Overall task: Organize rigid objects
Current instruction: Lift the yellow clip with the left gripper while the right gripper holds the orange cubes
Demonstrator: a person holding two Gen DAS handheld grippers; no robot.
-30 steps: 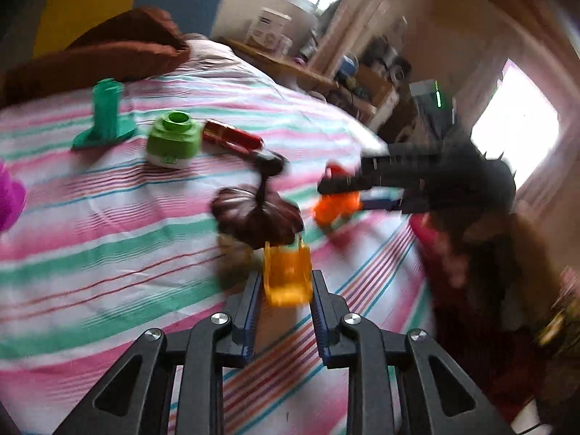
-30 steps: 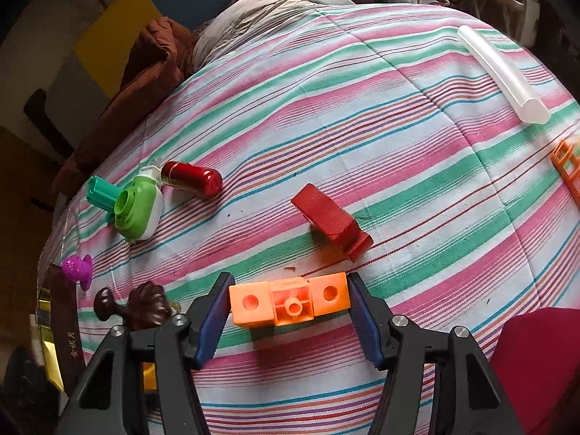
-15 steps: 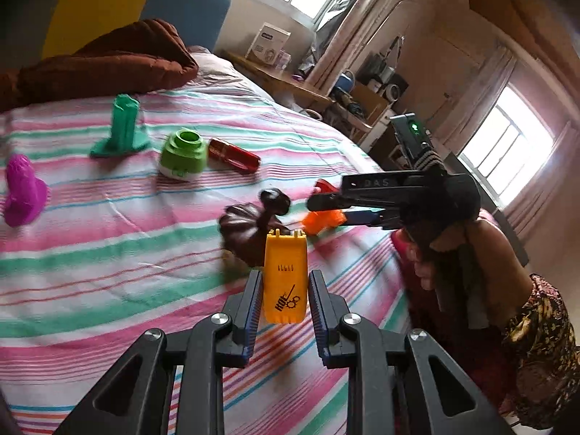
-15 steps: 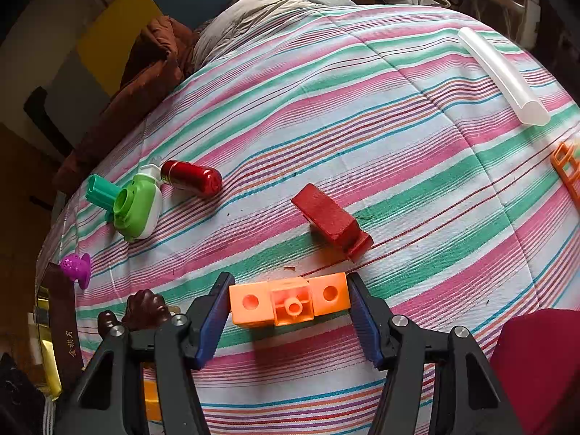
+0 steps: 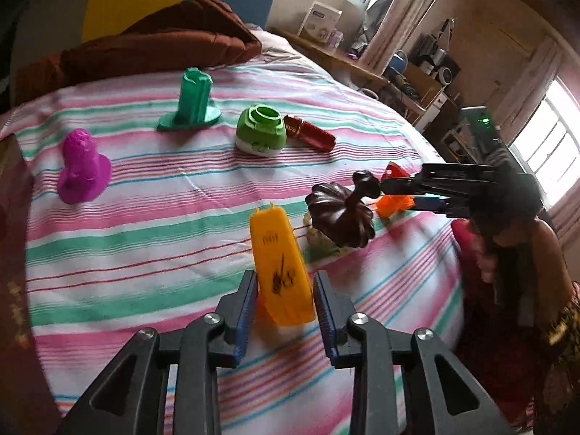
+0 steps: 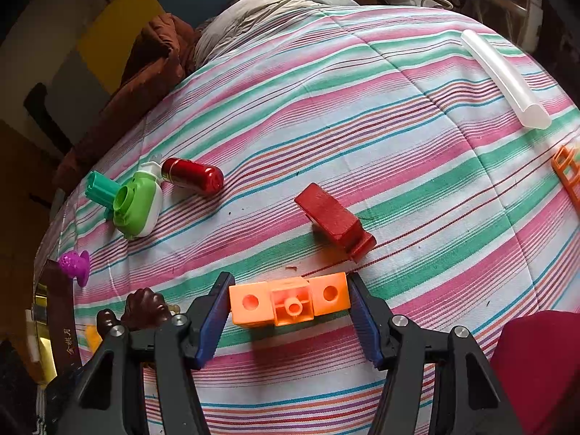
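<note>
My left gripper [image 5: 284, 302] is shut on a flat yellow plastic piece [image 5: 279, 261] with black markings, held tilted above the striped bedspread [image 5: 145, 246]. My right gripper [image 6: 290, 302] is shut on an orange building block [image 6: 290, 301] with two holes and a centre peg, held low over the bedspread [image 6: 362, 127]. In the left wrist view the right gripper [image 5: 406, 194] comes in from the right with that block [image 5: 393, 204], beside a dark brown pumpkin-shaped piece [image 5: 340, 219].
On the bed lie a purple piece [image 5: 81, 172], a green stand [image 5: 192, 99], a green-and-white cap [image 5: 261, 134], a red capsule [image 5: 311, 134], a red block [image 6: 335, 219], a clear tube [image 6: 504, 78] and an orange lattice piece [image 6: 567, 170]. A brown blanket [image 5: 159, 47] lies behind.
My left gripper has lifted and swung left with the yellow piece, bringing the purple piece into view. My right gripper with the orange block has stayed still.
</note>
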